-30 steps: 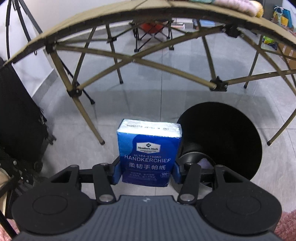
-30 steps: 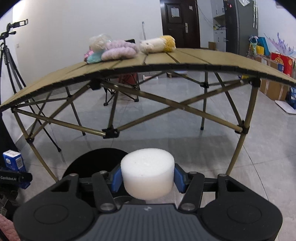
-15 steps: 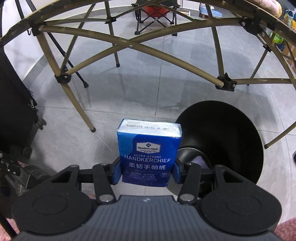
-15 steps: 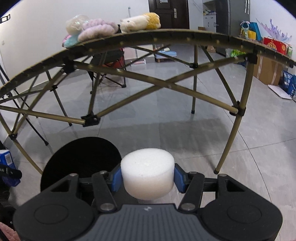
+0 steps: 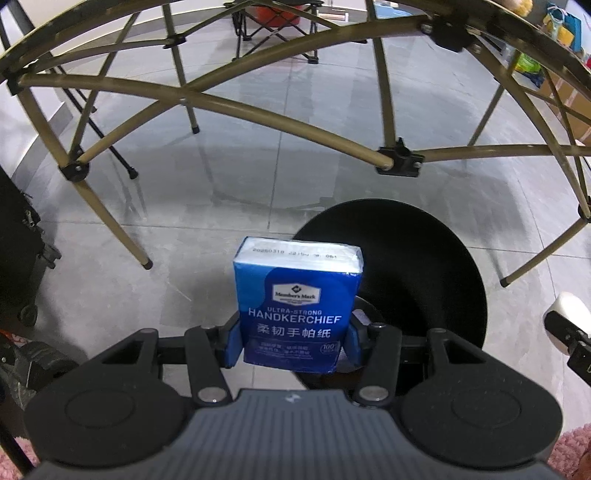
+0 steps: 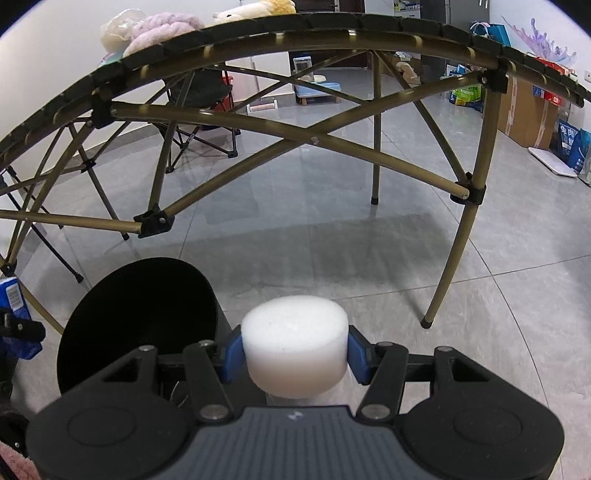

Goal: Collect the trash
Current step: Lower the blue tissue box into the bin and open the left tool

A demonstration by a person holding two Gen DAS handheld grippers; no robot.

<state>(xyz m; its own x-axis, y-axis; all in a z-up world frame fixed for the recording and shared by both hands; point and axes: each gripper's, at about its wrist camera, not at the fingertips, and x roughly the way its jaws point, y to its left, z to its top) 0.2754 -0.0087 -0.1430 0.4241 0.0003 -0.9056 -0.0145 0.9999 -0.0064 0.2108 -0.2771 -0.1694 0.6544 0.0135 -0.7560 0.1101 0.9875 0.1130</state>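
Note:
My left gripper (image 5: 293,341) is shut on a blue handkerchief tissue pack (image 5: 297,295), held upright above the left rim of a round black trash bin (image 5: 413,273) on the floor. My right gripper (image 6: 295,356) is shut on a white foam cylinder (image 6: 295,350), just right of the same black bin (image 6: 140,317). The tissue pack (image 6: 13,299) shows at the far left edge of the right wrist view. The foam cylinder (image 5: 567,314) peeks in at the right edge of the left wrist view.
A folding table with tan legs and cross bars (image 5: 207,99) arches over the bin; its slatted top (image 6: 332,26) carries plush items (image 6: 159,29). A black case (image 5: 18,236) stands at left. Folding chair (image 6: 207,99), boxes and bags (image 6: 532,107) sit further off on the grey tiled floor.
Both grippers have sunk and tilted downward toward the bin, which now looms larger under them. The table top has slid up and out of both views. Each grip is unchanged.

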